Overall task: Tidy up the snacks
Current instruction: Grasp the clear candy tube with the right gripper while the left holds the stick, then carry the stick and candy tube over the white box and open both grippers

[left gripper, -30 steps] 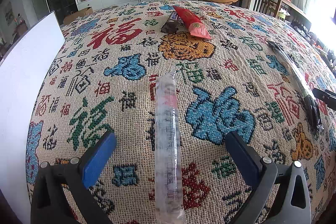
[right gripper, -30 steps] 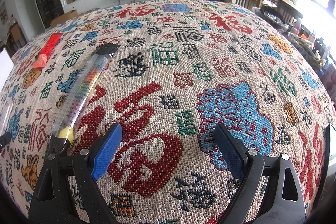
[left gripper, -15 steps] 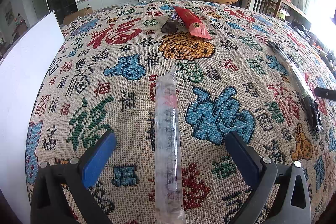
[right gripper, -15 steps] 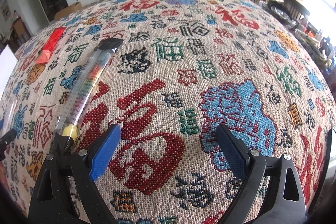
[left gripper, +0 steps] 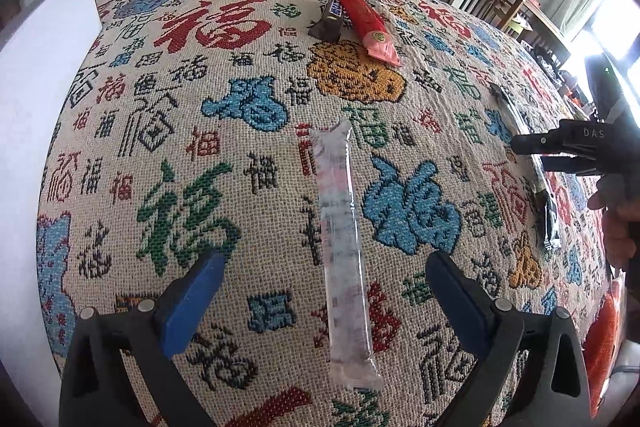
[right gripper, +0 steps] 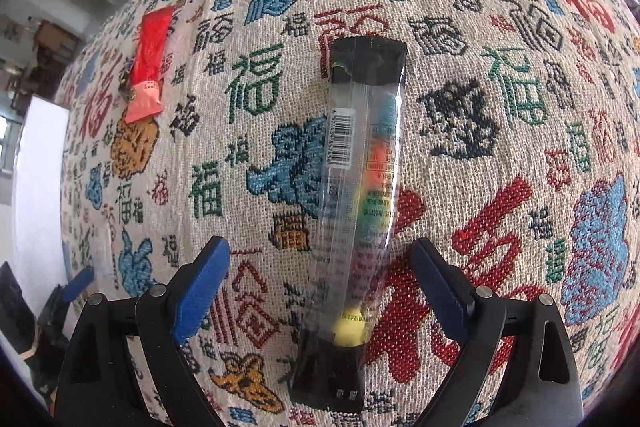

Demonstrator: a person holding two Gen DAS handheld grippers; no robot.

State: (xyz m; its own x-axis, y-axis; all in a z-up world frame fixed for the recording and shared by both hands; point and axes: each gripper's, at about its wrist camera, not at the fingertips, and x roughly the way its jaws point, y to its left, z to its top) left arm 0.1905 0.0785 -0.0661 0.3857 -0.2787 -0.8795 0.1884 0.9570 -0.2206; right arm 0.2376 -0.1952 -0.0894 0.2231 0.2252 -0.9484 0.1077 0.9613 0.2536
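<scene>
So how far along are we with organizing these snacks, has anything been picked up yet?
Nothing looks sorted yet. All four snacks lie loose on the patterned cloth: the red packet and dark chocolate bar sit together at the far side. Both grippers are open and empty. The left gripper straddles the clear stick pack, and the right gripper straddles the candy tube pack. Gripping and placing both remains.

Left tongs (left gripper: pixel 320 291) and right tongs (right gripper: pixel 320 275) both spread wide, low over the surface.
</scene>
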